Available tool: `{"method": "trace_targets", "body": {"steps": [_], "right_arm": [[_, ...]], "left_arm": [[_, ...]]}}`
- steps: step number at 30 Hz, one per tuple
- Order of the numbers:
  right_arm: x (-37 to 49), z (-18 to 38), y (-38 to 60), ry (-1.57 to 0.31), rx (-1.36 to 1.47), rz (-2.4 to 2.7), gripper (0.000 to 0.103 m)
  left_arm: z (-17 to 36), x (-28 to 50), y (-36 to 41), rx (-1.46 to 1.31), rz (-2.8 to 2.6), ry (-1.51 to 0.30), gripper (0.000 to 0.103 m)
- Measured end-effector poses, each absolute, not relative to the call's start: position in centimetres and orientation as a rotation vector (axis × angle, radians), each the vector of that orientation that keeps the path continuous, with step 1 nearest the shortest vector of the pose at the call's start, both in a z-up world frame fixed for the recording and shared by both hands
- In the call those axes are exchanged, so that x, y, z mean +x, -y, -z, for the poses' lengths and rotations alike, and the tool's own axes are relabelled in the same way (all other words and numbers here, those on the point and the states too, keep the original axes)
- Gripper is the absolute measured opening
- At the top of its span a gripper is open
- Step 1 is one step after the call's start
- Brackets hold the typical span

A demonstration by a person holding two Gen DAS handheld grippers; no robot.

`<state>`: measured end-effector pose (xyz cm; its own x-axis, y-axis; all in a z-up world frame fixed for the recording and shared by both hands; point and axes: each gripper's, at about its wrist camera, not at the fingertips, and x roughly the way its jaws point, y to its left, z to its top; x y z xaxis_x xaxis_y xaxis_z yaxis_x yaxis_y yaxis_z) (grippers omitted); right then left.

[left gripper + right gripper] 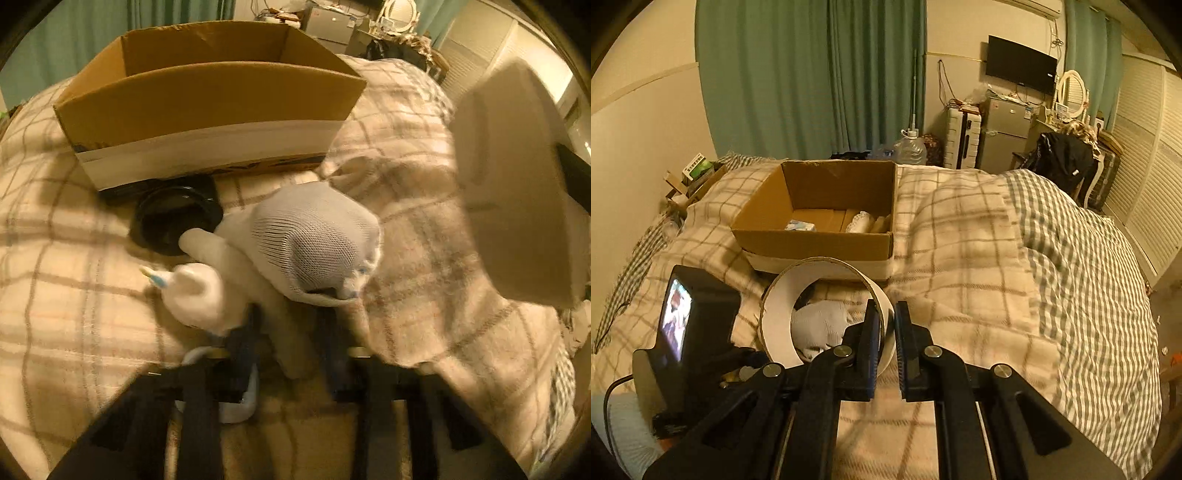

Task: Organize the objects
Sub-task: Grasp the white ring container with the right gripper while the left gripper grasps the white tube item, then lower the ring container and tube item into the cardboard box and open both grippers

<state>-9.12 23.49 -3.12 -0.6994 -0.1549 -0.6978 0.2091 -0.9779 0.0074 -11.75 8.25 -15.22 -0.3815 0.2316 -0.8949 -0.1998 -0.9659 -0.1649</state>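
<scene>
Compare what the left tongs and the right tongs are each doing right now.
The right tongs are shut on the wall of a stiff white ring, holding it above the bed; the left tongs are open around a soft white plush toy lying on the blanket. The ring is hollow and rigid; the plush is limp, beside a white sock. Both face the cardboard box.
</scene>
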Motion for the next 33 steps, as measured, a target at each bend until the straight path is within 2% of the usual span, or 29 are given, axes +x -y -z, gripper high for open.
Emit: {"method": "trace_targets", "body": {"steps": [8, 14, 20, 27, 33], "right_arm": [[-6.9, 1.8, -23.7, -0.119, 1.066, 2.748, 0.008], [-5.3, -0.7, -23.1, -0.139, 0.993, 2.765, 0.008], [-5.2, -4.0, -22.2, -0.172, 0.886, 2.784, 0.008], [-8.8, -7.6, -20.7, -0.233, 0.800, 2.785, 0.008], [-14.2, -9.3, -19.3, -0.296, 0.766, 2.798, 0.008]], "left_arm": [[10.9, -9.5, -4.3, -1.499, -2.539, 0.146, 0.008], [4.5, -8.3, -1.5, -1.374, -2.613, 0.177, 0.008], [-1.4, -9.6, 0.6, -1.241, -2.696, 0.133, 0.008], [-6.2, -13.0, 0.9, -1.124, -2.752, 0.100, 0.008], [-7.5, -17.6, 0.2, -1.051, -2.771, 0.042, 0.008]]}}
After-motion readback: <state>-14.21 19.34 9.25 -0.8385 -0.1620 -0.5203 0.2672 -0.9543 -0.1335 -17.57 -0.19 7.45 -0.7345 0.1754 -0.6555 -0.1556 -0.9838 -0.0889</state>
